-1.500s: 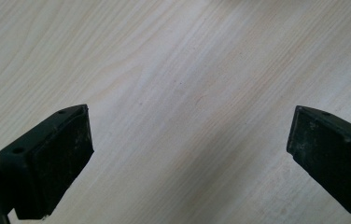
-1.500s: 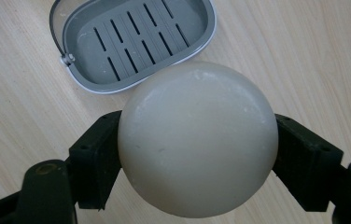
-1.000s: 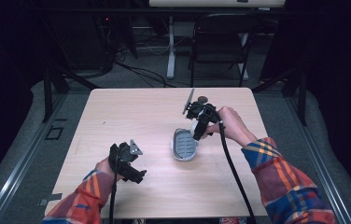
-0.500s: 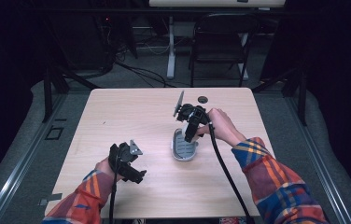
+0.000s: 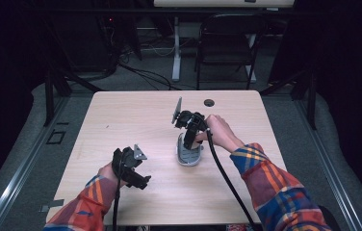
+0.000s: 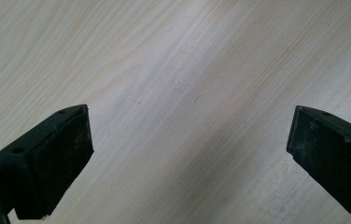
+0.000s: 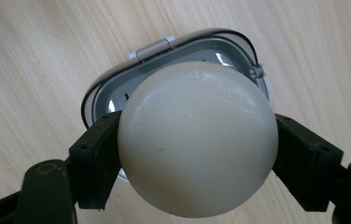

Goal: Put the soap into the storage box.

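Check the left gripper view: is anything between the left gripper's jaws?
No. The left gripper has its jaws spread wide, with just bare wooden table between them.

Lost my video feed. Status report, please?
Right gripper shut on bar of soap, over open soap dish. Left gripper open over bare table. Nothing blocking.

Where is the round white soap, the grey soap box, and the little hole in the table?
soap [image 7: 197,140], right gripper view, middle of its rounded face.
soap box [image 5: 188,156], high view, on its ribbed grey inside.
hole [image 5: 209,102], high view, centre of the dark hole.
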